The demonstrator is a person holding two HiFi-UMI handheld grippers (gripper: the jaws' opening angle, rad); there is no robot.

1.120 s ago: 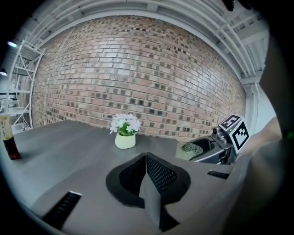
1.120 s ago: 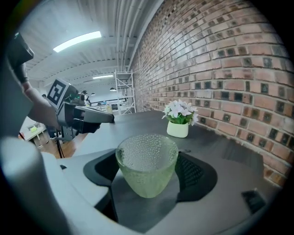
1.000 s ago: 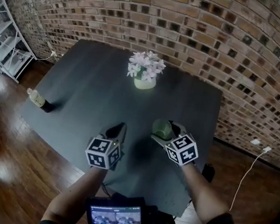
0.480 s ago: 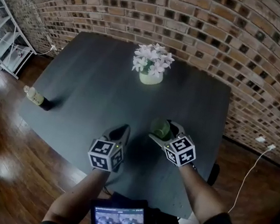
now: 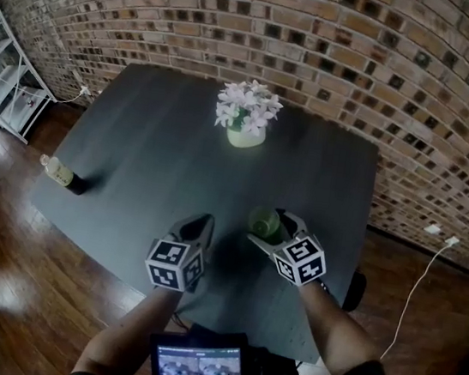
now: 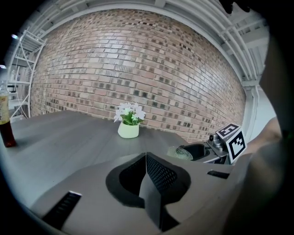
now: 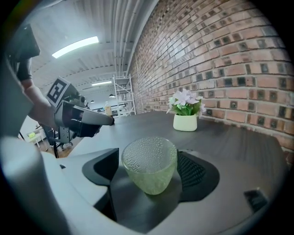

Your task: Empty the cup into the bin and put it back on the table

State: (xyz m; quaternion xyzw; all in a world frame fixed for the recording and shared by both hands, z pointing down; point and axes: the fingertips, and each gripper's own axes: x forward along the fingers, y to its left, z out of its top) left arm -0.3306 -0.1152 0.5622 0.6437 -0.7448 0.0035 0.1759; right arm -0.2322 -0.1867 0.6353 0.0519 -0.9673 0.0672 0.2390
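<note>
A pale green textured glass cup (image 7: 149, 164) sits upright between the jaws of my right gripper (image 7: 150, 170), which is shut on it. From the head view the cup (image 5: 263, 222) hangs over the dark table (image 5: 160, 163) near its front right part, and my right gripper (image 5: 276, 230) holds it. My left gripper (image 5: 200, 225) hovers beside it to the left, shut with nothing held. In the left gripper view the jaws (image 6: 148, 172) meet and the cup (image 6: 179, 153) shows at the right. No bin is in view.
A white pot of pale flowers (image 5: 246, 119) stands at the back middle of the table. A bottle (image 5: 61, 174) stands at the table's left edge. A brick wall (image 5: 339, 58) runs behind, wooden floor (image 5: 22, 282) lies in front and left, and white shelving (image 5: 0, 71) at far left.
Both grippers have shifted slightly toward me and down in the view as the head camera moved. The cup stays held in the right gripper.
</note>
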